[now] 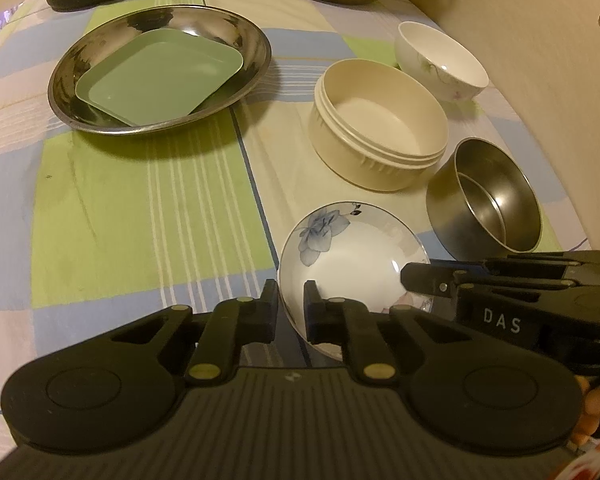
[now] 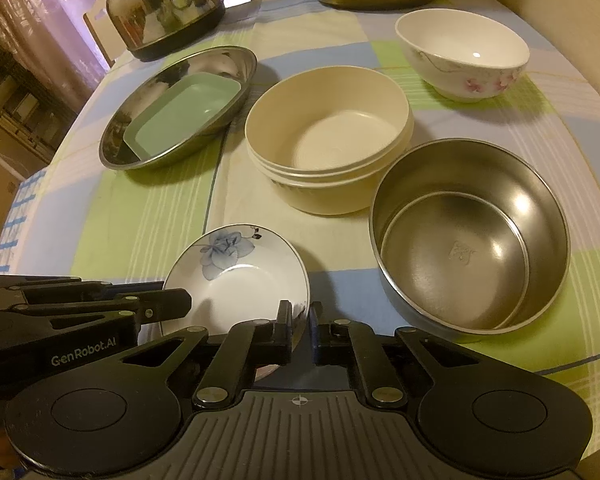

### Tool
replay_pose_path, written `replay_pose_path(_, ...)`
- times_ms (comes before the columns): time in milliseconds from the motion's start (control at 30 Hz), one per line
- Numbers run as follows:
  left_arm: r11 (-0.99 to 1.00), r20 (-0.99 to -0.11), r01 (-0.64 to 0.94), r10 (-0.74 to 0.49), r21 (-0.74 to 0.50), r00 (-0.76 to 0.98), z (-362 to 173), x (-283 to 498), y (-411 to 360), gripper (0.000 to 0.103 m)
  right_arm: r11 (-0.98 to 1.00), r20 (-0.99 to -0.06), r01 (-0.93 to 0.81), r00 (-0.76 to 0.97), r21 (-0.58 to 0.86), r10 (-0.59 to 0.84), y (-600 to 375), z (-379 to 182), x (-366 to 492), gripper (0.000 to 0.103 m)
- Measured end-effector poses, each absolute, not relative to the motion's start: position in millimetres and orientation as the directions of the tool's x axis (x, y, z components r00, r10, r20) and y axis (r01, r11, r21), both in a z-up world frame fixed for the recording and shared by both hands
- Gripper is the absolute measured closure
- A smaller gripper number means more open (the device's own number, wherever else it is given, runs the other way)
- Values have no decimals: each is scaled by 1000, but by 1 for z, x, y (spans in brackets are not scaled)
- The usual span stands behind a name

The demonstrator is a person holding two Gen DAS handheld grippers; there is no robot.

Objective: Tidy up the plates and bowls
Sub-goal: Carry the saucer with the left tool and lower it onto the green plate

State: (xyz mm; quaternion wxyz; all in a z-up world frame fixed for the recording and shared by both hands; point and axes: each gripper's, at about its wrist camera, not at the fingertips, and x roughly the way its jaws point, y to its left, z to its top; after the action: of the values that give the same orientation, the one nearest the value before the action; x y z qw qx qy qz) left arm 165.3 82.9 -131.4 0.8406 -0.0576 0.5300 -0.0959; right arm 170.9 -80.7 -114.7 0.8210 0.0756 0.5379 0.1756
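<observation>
Gripped the saucer (image 1: 352,248) from two sides. Left gripper (image 1: 291,308) narrowed onto its near-left rim, right gripper (image 1: 422,280) pinched onto the right rim, with little more than the rim's thickness between either pair of jaws. Could not tell whether the saucer sat on the cloth (image 1: 140,200) or had been raised a little off it. Lay, either way, at the near edge of the spread, just in front of the tub (image 1: 380,160) and near the steel bowl (image 1: 484,208).

Judged the task as barely under way. Counted one nesting as done: tray (image 1: 160,76) laid inside the steel plate (image 1: 60,92), far left, tilted slightly against the plate's wall.

Counted the rest as undone:
- saucer not yet placed with the tray and plate, well apart from both;
- tub, steel bowl and white bowl (image 1: 440,60) set singly on the right side, near one another but none nested;
- steel bowl apparently holding a smaller steel dish inside, though possibly only a stepped floor; could not settle that.

Reckoned the step in hand as carrying the saucer over to the plate stack, then gathering the bowls.
</observation>
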Motion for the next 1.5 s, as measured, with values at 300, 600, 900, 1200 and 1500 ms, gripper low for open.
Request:
replay_pose_path(300, 976, -876, 78, -219, -205, 429, -125, 160, 94, 91, 918, -851, -230, 353, 323, 388, -75, -111, 172, 96)
replay_pose_path(600, 978, -870, 34, -198, -205, 451, -117, 159, 115, 91, 900, -840, -274, 340, 340, 422, -58, -108, 177, 96)
replay_pose_path(900, 981, -859, -6, -168, -196, 483, -109, 166, 138, 91, 882, -826, -315, 340, 351, 451, -33, -101, 191, 96)
replay_pose_path(1200, 981, -848, -26, -153, -193, 507, -101, 182, 157, 91, 871, -813, -339, 348, 356, 468, -14, -95, 207, 96)
replay_pose_path(1500, 981, -833, -28, -147, -191, 533, -95, 207, 173, 91, 869, -802, -349, 368, 350, 470, 2, -87, 232, 96)
